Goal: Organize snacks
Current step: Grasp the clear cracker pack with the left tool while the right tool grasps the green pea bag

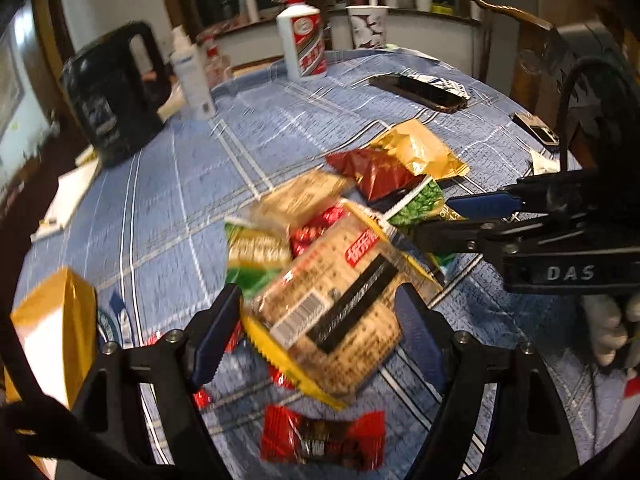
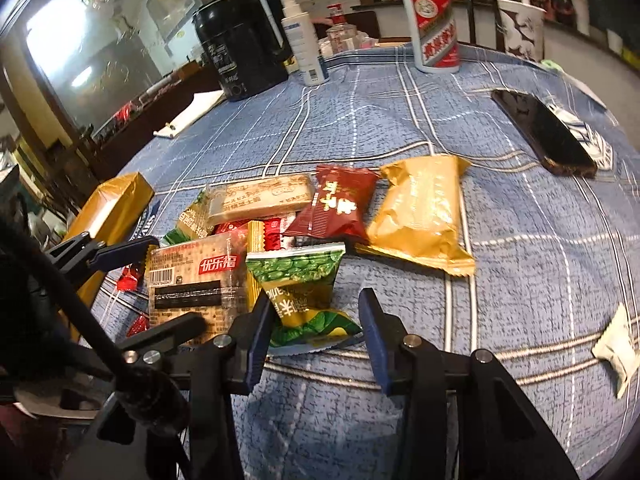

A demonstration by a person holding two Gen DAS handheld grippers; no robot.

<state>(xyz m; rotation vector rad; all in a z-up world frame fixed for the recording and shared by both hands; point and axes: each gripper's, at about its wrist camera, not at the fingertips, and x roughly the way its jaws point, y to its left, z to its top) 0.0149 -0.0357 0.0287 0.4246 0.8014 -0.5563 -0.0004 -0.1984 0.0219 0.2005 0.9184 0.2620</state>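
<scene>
A pile of snack packets lies mid-table on the blue checked cloth (image 2: 400, 120). My left gripper (image 1: 320, 316) stands open around a clear cracker pack with a yellow edge (image 1: 332, 312), which also shows in the right wrist view (image 2: 196, 284); whether the pads touch it I cannot tell. My right gripper (image 2: 314, 340) is open around the near end of a green pea packet (image 2: 304, 292); it also shows in the left wrist view (image 1: 436, 220). A dark red packet (image 2: 336, 204), a gold packet (image 2: 420, 212) and a biscuit pack (image 2: 260, 196) lie behind. A red candy bar (image 1: 324, 436) lies below the left gripper.
A gold box (image 2: 108, 212) stands at the left of the pile. A black kettle (image 2: 240, 36), a spray bottle (image 2: 302, 40), a white-and-red liquor bottle (image 2: 434, 20) and a paper cup (image 2: 520, 28) stand at the far edge. A phone (image 2: 544, 132) and a white sachet (image 2: 618, 348) lie right.
</scene>
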